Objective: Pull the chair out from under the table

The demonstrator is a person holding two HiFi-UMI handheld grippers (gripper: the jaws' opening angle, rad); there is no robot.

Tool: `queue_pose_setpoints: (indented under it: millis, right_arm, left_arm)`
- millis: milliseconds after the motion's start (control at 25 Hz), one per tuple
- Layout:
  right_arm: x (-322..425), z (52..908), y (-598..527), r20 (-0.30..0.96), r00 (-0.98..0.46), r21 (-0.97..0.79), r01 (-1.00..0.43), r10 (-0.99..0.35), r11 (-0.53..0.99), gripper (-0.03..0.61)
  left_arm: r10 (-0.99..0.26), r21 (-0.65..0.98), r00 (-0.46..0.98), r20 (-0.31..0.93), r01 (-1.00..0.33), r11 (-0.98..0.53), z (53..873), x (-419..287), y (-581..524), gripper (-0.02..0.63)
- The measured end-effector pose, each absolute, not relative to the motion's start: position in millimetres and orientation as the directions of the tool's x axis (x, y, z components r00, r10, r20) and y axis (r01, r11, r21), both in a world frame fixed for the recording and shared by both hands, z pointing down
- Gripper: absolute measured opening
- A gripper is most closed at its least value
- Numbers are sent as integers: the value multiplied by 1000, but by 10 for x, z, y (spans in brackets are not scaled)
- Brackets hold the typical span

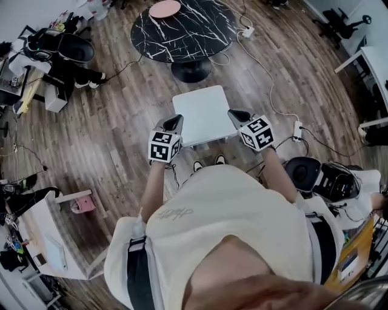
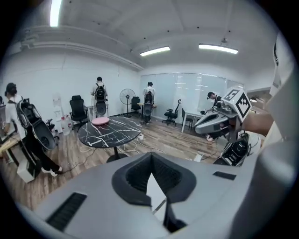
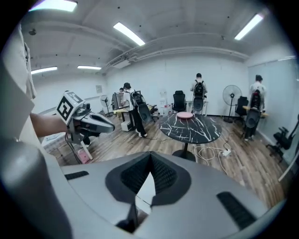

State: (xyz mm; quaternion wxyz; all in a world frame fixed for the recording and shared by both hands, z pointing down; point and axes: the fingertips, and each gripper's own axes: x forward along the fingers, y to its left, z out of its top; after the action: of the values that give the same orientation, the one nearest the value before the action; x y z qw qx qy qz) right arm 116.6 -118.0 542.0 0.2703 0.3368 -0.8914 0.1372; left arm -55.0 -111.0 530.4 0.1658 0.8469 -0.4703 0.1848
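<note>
Round black marble-patterned table (image 1: 182, 30): stands at the far side on a pedestal, with a pink disc (image 1: 165, 8) on top.
White square-seated chair (image 1: 203, 112): on the wood floor between the table and the person's shoes (image 1: 209, 162). It is out from under the tabletop, with its far edge near the pedestal foot.
Chair risk: the task looks about done. Dragged further, the near edge would likely meet the shoes just beside it.
Chair heading: the far edge faces the table and the near edge faces the person, slightly skewed. The seat looks about square, with no clear long axis. I cannot make out a backrest.
Left gripper (image 1: 174, 121): clenched on nothing, beside the seat's left edge.
Right gripper (image 1: 235, 115): clenched on nothing, at the seat's right corner.
White cable (image 1: 267, 79): trails across the floor to the chair's right. Swinging the chair that way could snag a leg.
</note>
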Motion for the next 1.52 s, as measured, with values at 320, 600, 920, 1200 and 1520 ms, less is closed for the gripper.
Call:
queue_pose_setpoints:
  millis: [320,600,920,1200,1520]
  right_arm:
    - [1337,4631,-1565,396,-635,-51,-737,-664,674,5]
    - [1331,3980,-1714,246,-666,33,-721,-705,692,5]
    - [1313,3624,-1802,136,-676,92,-719,-724,689,5]
    - [1376,3679,-1722,133,-673,68,-726,-728,684,5]
    - [1407,3799,-1623,167,-678,65,-717,-716,694,5]
  left_arm:
    - [-809,34,468,355,-872,-489,4606,-625,-1400,17]
    - [-879,42,429,206,-902,-430,3992,-853,-1657,17]
    - [-899,30,431,77,-902,-430,3487,-784,-1712,17]
    - [-905,19,419,78,-908,-419,3522,-724,-1616,17]
    - [-921,21,377,97,-926,-377,3704,-767,-1536,17]
